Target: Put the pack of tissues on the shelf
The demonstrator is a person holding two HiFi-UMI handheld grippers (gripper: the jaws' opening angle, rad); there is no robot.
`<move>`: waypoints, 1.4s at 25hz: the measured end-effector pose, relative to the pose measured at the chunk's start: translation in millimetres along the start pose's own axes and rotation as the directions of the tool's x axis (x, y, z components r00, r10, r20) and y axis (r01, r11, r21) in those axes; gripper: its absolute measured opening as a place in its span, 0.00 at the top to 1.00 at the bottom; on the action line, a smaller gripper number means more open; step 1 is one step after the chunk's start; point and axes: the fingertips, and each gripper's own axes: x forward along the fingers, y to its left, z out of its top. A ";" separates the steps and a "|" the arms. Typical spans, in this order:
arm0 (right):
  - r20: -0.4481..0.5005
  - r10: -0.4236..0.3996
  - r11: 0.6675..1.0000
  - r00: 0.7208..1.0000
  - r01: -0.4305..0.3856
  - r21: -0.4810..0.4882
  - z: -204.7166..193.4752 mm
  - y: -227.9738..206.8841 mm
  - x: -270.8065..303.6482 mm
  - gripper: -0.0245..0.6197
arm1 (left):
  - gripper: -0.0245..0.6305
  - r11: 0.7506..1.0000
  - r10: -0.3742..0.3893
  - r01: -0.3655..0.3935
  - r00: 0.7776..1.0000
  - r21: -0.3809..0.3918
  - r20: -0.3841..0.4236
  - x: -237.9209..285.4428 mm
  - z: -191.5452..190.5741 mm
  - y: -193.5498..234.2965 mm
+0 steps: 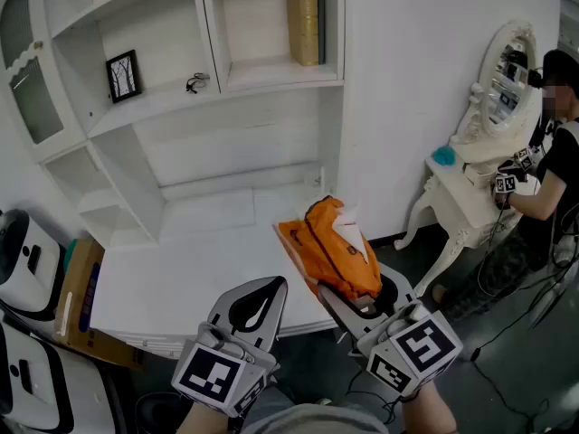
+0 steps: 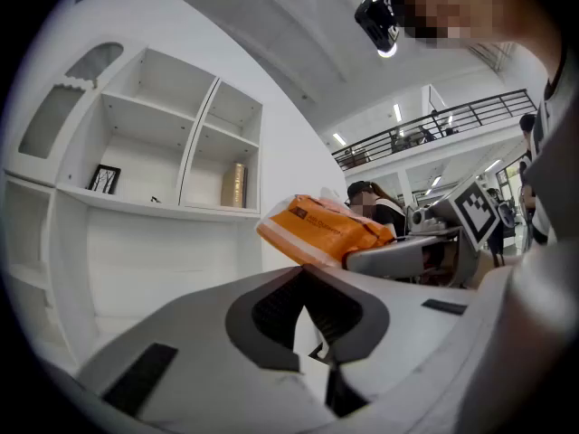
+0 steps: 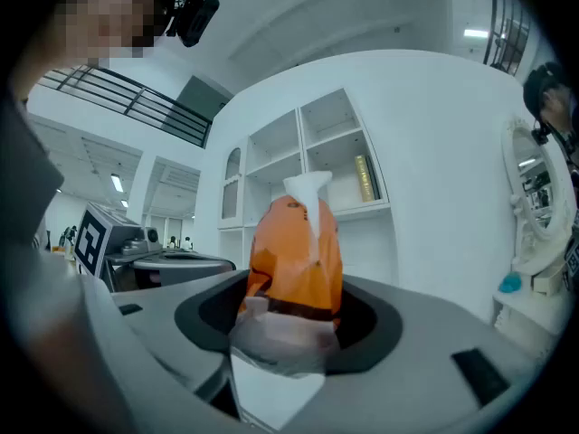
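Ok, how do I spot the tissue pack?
Find the big white shelf unit, then drop to the white desk below it. By the desk's right edge, the right gripper holds the pack of tissues in its jaws. It's the only bright orange thing, with a white tissue poking from its top.

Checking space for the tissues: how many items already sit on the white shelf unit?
3 on the shelf unit: a picture frame and eyeglasses in the left compartment, a tall yellowish box in the right one. More may be hidden farther left.
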 end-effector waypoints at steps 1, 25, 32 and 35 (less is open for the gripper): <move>0.000 0.003 1.000 1.000 -0.003 0.000 0.4 1.3 -1.5 0.58 | 0.93 1.000 0.001 -0.001 1.000 -0.002 0.000 -0.9 0.1 -1.9; -0.004 0.063 0.998 0.998 -0.063 0.021 -7.4 39.7 -7.9 0.57 | 0.93 0.997 0.076 -0.076 0.997 -0.009 0.015 -40.3 -3.7 2.4; -0.026 0.040 0.998 0.999 -0.039 0.041 -1.4 43.0 24.4 0.56 | 0.93 0.998 0.036 -0.036 0.999 -0.048 0.008 -35.3 -7.0 38.7; -0.036 -0.003 1.000 0.999 0.002 -0.025 6.0 41.3 43.6 0.56 | 0.93 0.999 0.021 -0.020 0.999 -0.030 0.035 -30.2 -1.3 64.7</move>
